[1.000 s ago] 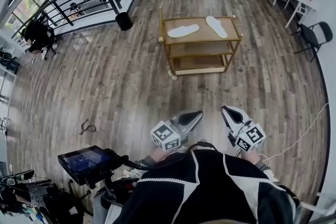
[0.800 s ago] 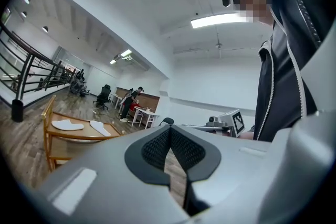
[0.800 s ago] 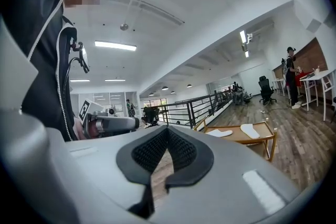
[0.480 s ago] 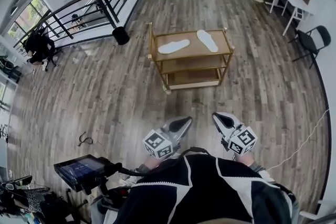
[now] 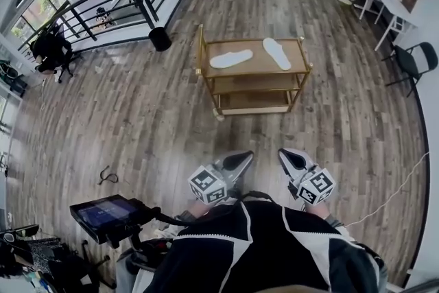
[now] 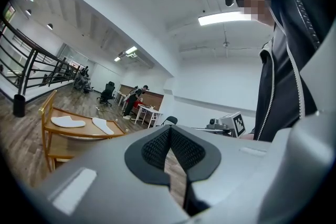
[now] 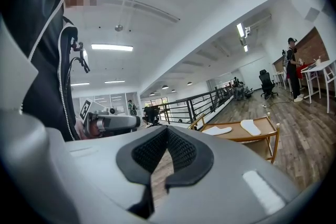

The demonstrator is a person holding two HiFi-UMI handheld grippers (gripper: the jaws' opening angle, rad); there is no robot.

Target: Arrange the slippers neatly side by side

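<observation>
The 2 slippers lie on the top shelf of the cart (image 5: 257, 62), well apart from both grippers and straight ahead of them. The left slipper (image 5: 231, 59) runs nearly along the cart's long side; the right slipper (image 5: 277, 53) slants across it, so they splay rather than lie parallel. Toe ends are probably too small to tell. The left gripper (image 5: 241, 160) and right gripper (image 5: 289, 157) are closed on nothing, each nearer its own-side slipper.

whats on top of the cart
A white slipper and a second slipper lie apart on the cart, not parallel. Its top covers most of the lower shelves.
</observation>
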